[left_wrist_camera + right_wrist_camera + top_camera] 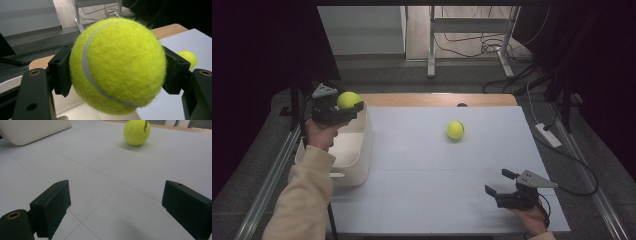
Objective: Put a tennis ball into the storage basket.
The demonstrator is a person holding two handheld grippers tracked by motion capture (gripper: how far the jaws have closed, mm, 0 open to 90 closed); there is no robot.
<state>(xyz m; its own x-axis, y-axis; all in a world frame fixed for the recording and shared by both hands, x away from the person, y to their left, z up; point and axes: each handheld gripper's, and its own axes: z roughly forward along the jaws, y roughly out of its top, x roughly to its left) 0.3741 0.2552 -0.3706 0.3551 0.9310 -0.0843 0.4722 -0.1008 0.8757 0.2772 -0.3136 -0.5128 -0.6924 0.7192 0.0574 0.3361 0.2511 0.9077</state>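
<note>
The left gripper (343, 111) has its jaws clenched on a tennis ball (348, 99), one pad on each side of the fuzz, as the left gripper view shows close up (117, 66). In the high view the held ball sits at about ten o'clock on the bench (427, 200), above the far rim of a white bin (362, 150) that stands at the bench's nine o'clock edge. The step in hand looks like dropping this ball into the bin.

To do it well, I would carry the ball a little further toward the person — over the middle of the bin's opening, not its rim — and lower it before easing the grip, so it does not bounce out. The jaws need part only slightly; a tennis ball rolls off at the least tilt.

The right gripper (501, 182) rests at about five o'clock with its jaws released and nothing between them (115, 207). A second tennis ball (455, 130) lies loose near the bench's centre, toward one o'clock, well apart from both grippers — seemingly the next one to fetch.
</note>
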